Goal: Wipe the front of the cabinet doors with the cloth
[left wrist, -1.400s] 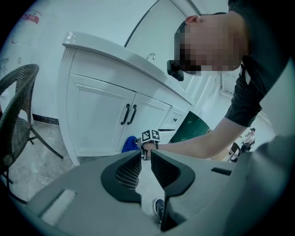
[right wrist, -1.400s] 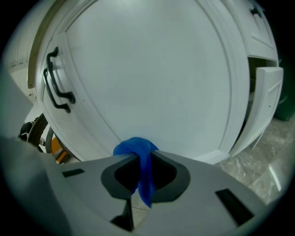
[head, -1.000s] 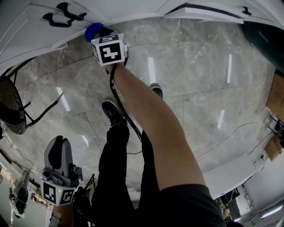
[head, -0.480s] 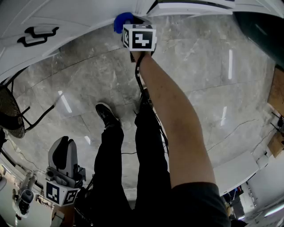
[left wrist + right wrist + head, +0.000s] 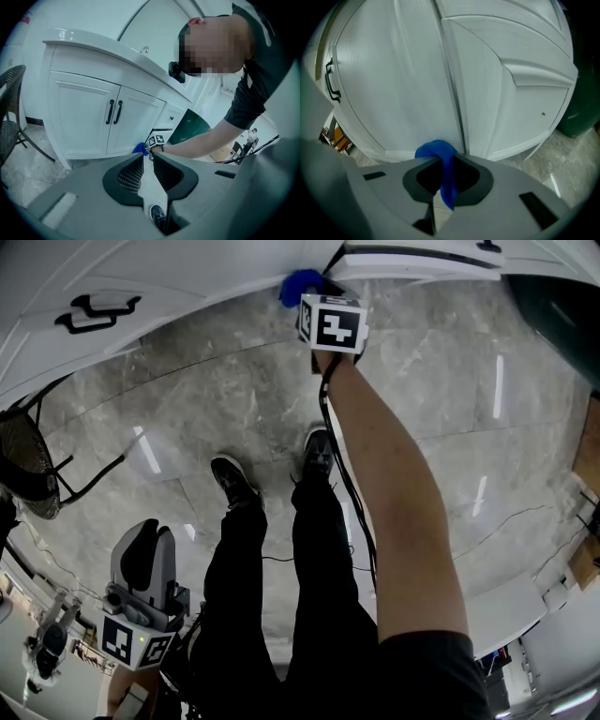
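Right gripper (image 5: pixel 448 162), clamped on cloth (image 5: pixel 434 149), holds it against door (image 5: pixel 393 84); left gripper (image 5: pixel 148 157) hangs closed, empty.

Right arm (image 5: pixel 384 474) extended forward; right gripper (image 5: pixel 444 160) jaws clamped on cloth (image 5: pixel 435 149). Left gripper (image 5: pixel 147 157) held low at side, jaws together, empty.

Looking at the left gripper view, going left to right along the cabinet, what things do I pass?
A black chair → black door handles → blue cloth → dark green bin.
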Action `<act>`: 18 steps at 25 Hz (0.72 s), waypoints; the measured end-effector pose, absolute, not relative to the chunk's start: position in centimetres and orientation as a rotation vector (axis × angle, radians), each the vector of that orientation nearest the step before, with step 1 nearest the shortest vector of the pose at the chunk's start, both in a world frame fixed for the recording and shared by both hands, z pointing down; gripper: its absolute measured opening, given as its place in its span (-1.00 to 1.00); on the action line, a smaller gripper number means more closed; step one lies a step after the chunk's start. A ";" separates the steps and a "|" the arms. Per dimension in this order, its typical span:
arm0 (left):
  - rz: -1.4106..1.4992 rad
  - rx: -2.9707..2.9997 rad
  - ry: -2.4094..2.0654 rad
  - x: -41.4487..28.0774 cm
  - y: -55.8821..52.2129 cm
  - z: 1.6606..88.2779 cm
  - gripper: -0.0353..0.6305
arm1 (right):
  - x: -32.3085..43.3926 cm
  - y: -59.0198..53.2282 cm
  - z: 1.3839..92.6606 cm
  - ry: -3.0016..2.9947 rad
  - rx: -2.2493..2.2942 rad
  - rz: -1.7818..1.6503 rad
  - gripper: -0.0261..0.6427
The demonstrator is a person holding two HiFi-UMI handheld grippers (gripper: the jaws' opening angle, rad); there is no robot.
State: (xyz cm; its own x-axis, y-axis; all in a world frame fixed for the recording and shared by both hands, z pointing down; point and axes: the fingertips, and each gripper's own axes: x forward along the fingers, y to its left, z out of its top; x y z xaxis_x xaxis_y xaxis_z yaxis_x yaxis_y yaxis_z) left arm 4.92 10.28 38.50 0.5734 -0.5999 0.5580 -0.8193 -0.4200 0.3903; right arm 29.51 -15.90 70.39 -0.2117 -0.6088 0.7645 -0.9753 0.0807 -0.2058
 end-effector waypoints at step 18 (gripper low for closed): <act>0.371 2.099 -1.248 -2.5 10.8 38.2 -0.69 | 18.2 -16.2 70.7 -1.937 1.385 0.937 -0.81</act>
